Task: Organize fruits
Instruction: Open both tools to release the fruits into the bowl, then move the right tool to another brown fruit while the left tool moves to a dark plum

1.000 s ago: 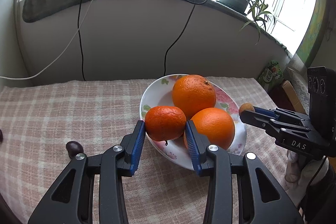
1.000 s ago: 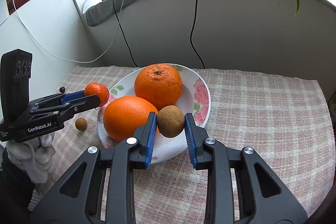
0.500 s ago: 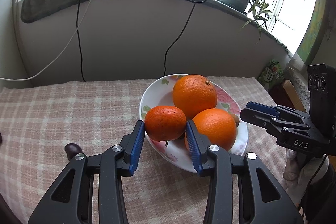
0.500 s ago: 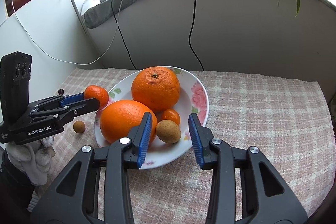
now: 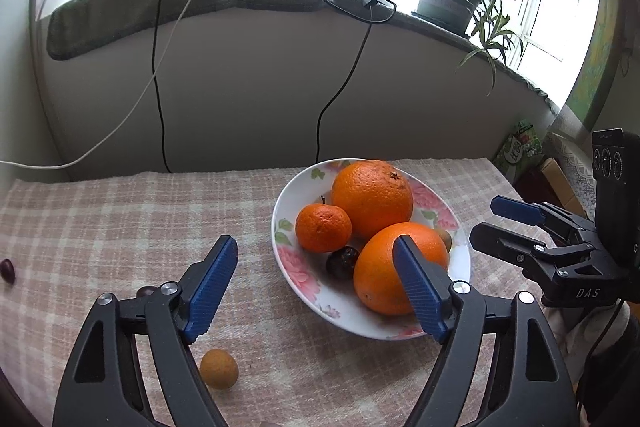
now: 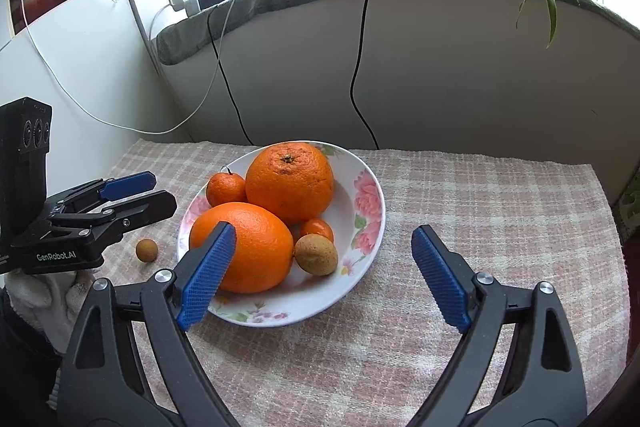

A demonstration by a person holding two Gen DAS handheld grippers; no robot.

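Daylight from a cable-strung windowsill falls on a counter (image 6: 480, 211) spread with checked cloth, where we find a floral plate (image 6: 370, 203) already carrying most of the fruit: two large oranges (image 6: 290, 187), a tangerine (image 5: 323, 227), a tiny orange fruit (image 6: 317, 229), a brown, rough-skinned fruit (image 6: 316, 254) and a dark plum-like one (image 5: 342, 262). Still off the plate, on the cloth to its left, lie a small tan round fruit (image 5: 218, 369) and two dark ones, one at the far left edge (image 5: 7, 270) and one (image 5: 145, 291) half hidden behind a tool finger.

We judge these strays light, firm and apt to roll; a grip across the widest part, closed gently, should suit them, and the dark ones look smooth enough to slip. The plate is ceramic and heaped, so anything added near the rim could tumble off.

Our left tool (image 5: 316, 285) hangs wide and empty near the plate's left rim, the tan fruit just below its left finger. Our right tool (image 6: 322, 277) is likewise spread wide and holds nothing, facing the plate's near edge.

What kind the dark fruits are we cannot tell. The near orange hides much of the plate's middle.
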